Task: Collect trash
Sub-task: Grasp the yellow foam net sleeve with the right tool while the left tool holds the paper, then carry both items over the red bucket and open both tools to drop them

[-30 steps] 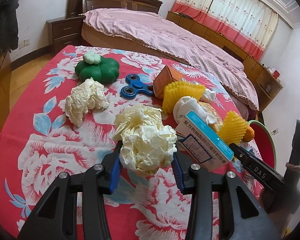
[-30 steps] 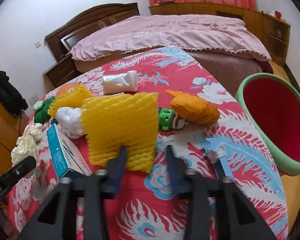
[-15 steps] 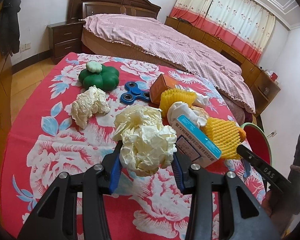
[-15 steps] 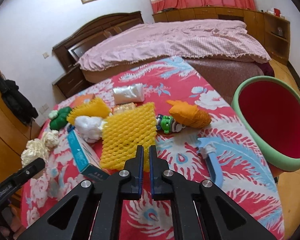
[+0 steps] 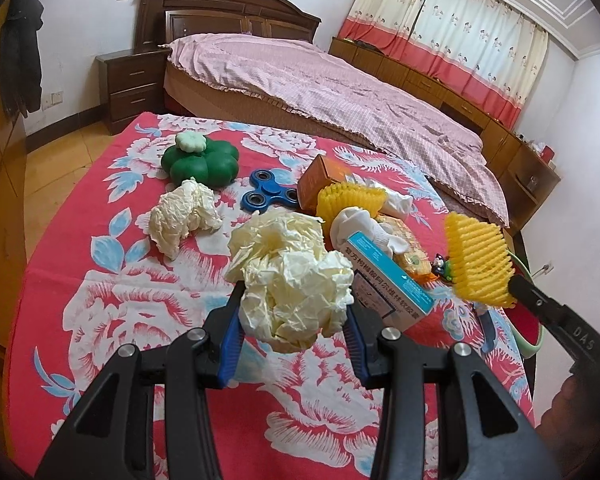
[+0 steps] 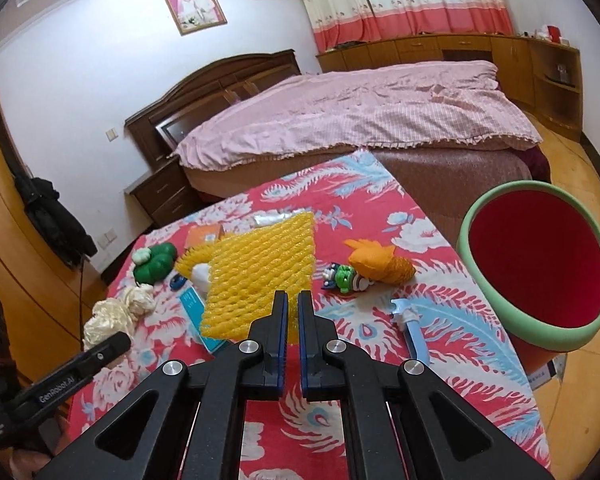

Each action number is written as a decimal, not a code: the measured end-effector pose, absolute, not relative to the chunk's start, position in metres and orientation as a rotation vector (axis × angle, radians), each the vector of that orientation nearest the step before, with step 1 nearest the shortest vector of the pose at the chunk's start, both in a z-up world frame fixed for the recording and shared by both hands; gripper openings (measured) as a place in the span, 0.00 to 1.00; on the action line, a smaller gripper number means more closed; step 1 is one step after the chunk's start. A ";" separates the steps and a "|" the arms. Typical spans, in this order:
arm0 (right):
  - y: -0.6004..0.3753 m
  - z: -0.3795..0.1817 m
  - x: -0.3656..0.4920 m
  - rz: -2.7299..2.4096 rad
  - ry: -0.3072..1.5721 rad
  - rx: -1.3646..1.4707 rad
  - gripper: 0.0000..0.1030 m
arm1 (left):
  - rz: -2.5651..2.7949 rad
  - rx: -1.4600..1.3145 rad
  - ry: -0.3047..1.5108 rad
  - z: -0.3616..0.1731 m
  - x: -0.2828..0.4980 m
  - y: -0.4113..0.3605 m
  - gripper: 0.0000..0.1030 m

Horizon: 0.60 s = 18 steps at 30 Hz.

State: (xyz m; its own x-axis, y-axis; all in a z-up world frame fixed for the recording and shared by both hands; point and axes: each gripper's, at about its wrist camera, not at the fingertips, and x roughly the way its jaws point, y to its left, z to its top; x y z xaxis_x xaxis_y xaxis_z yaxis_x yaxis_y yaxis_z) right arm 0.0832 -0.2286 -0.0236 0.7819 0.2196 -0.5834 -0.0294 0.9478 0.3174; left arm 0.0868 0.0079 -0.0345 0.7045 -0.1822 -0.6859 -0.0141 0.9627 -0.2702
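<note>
Crumpled paper (image 5: 296, 288) sits clamped in the left tool (image 5: 294, 334), lifted over the tabletop (image 5: 112, 320). Right tool (image 6: 293, 316) pinches the yellow foam net (image 6: 260, 276); the red bin (image 6: 540, 264) stands at three o'clock.

**Right wrist view: foam net gripped over the tabletop**

The right tool (image 6: 293, 312) pinches the lower edge of a yellow foam net (image 6: 262, 276), raised above the floral tabletop (image 6: 452, 320). A red bin (image 6: 537, 266) with green rim stands beside the tabletop, right of an orange pouch (image 6: 380, 262) and green toy (image 6: 346, 276).
</note>
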 end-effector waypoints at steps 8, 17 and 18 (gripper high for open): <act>-0.229 -0.023 0.086 0.161 0.648 0.282 0.08 | -0.094 -0.269 0.796 -0.039 0.090 0.008 0.43; -0.227 -0.022 0.086 0.160 0.632 0.265 0.05 | -0.094 -0.257 0.799 -0.037 0.093 0.004 0.43; -0.230 -0.020 0.085 0.156 0.627 0.267 0.05 | -0.100 -0.253 0.799 -0.035 0.093 0.002 0.43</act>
